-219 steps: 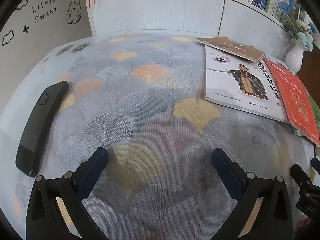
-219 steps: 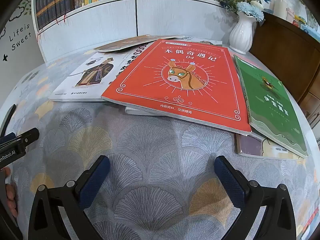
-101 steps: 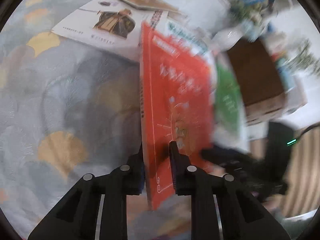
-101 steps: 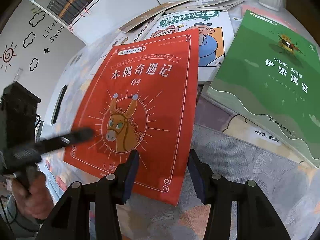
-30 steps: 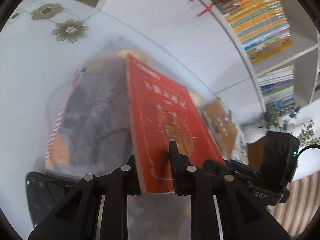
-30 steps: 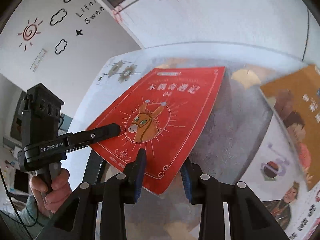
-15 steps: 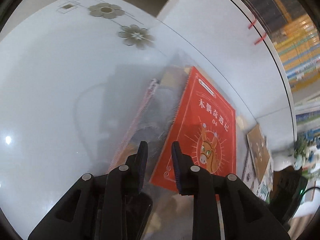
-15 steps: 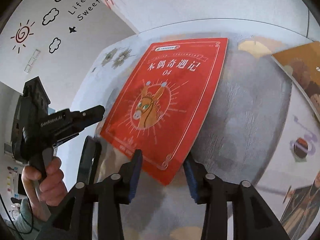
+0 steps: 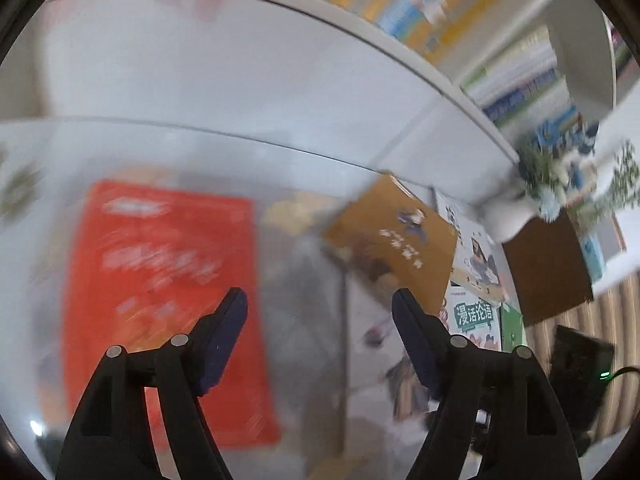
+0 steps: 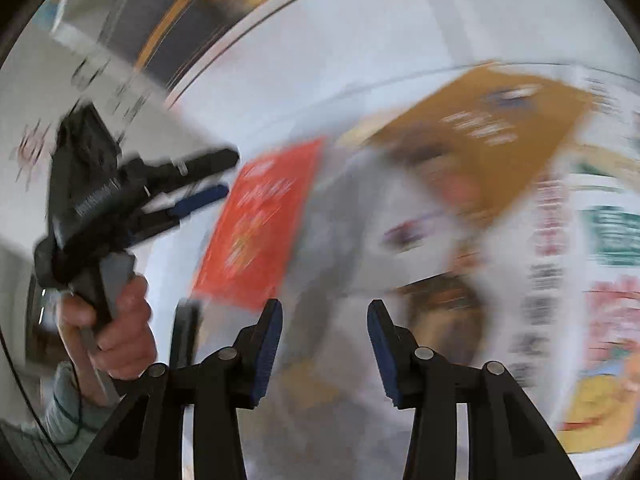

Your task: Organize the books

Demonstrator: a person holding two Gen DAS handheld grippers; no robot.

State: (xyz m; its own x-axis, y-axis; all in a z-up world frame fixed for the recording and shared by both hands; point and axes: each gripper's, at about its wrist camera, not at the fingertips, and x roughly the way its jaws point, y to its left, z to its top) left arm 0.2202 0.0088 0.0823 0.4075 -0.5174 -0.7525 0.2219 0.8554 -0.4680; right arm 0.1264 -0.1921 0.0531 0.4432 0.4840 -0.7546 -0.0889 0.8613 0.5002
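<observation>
The red donkey book lies flat at the table's left end, blurred by motion. My left gripper hangs to its right, jaws opening wide, with nothing between them. My right gripper is opening too and holds nothing; the red book lies ahead and left of it. A brown book rests behind the other books. The left gripper, held by a hand, shows at the left of the right wrist view.
More books lie on the right: a white one with green lettering. A white vase with flowers and a dark wooden cabinet stand at the far right. White bookshelf panel runs along the back. A dark phone lies near the table edge.
Both grippers let go of the red book, which now lies on the table. Both jaws opened and both views swung right toward the other books.
</observation>
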